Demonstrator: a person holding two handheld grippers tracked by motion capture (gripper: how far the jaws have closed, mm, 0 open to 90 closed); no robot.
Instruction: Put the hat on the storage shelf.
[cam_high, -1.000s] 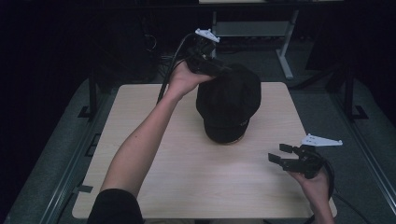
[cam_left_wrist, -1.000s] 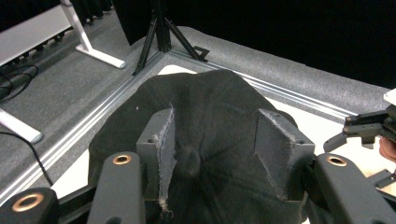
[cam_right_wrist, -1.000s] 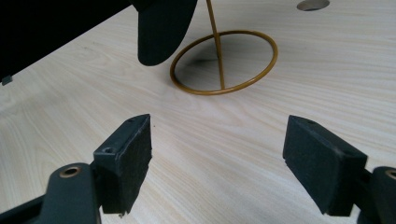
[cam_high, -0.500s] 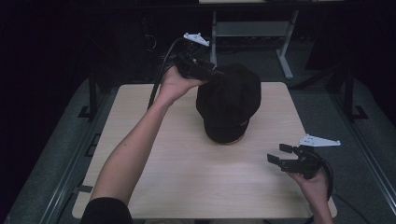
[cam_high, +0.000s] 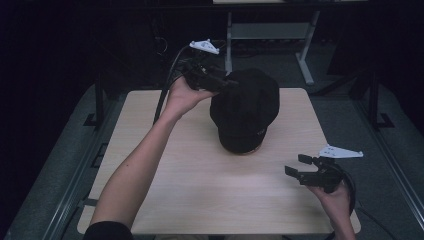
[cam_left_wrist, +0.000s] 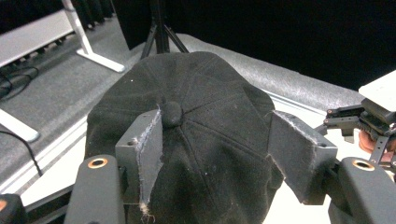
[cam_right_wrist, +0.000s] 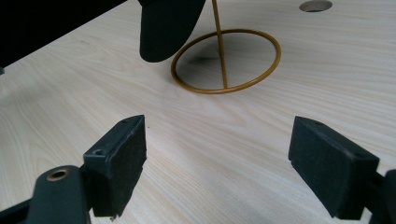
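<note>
— Toward the far middle of the desk (cam_high: 165, 150), what are we seeing?

— We are looking at a black cap (cam_high: 245, 110) with stitched panels and a button on top, sitting raised on a thin gold wire stand (cam_right_wrist: 223, 60) whose ring base is resting on the pale wood. Its brim is pointing toward the near edge.

— Where is it lying against the jaws?

— We are seeing the left gripper (cam_high: 220, 82) at the cap's far left side. In the left gripper view the crown is lying between the spread jaws, one pad just beside the button; whether either pad is touching the fabric, we cannot tell. The right gripper (cam_high: 297, 169) is hovering near the desk's near right corner, well apart from the cap.

— And the right jaws?

— We are seeing them gaping wide, holding nothing, bare wood between them.
</note>
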